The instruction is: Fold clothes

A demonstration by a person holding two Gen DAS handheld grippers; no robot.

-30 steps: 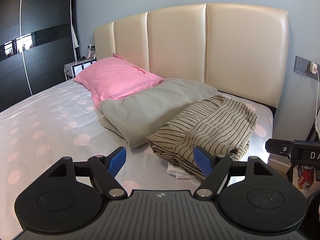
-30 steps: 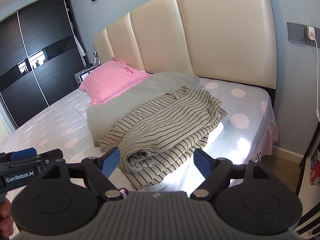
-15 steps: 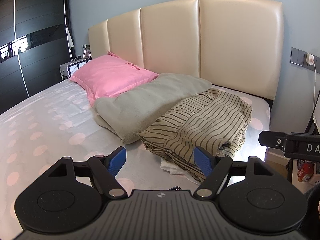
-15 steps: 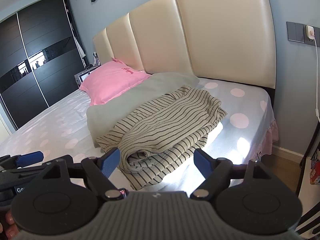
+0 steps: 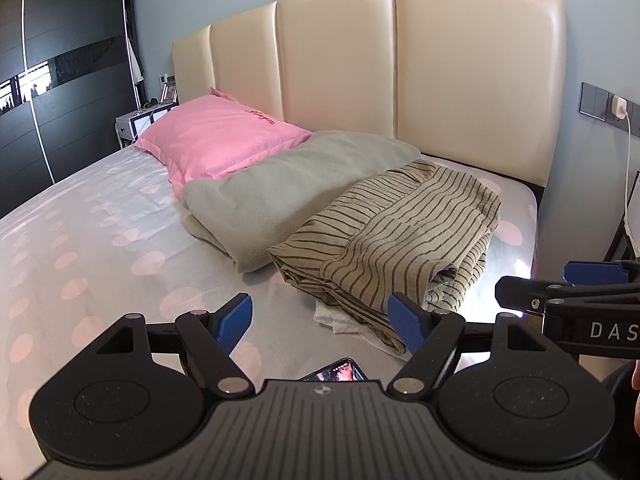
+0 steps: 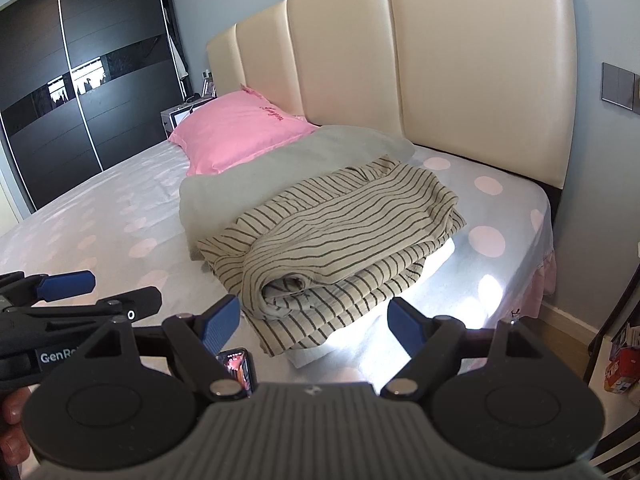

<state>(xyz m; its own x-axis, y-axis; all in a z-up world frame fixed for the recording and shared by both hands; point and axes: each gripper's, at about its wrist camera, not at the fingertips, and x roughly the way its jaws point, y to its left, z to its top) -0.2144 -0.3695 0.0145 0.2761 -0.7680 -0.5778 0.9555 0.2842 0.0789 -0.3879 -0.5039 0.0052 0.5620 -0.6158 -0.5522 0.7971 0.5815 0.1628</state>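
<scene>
The left gripper (image 5: pixel 326 322) hangs level with its blue-padded fingers (image 5: pixel 236 316) spread wide, nothing between them. The right gripper (image 6: pixel 314 320) sits alongside, equally wide apart and holding nothing.

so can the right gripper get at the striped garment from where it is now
Probably yes. The right gripper is open and empty, aimed at the striped garment, which lies on top of the bed with nothing between them. The phone sits lower left, out of the path.
</scene>
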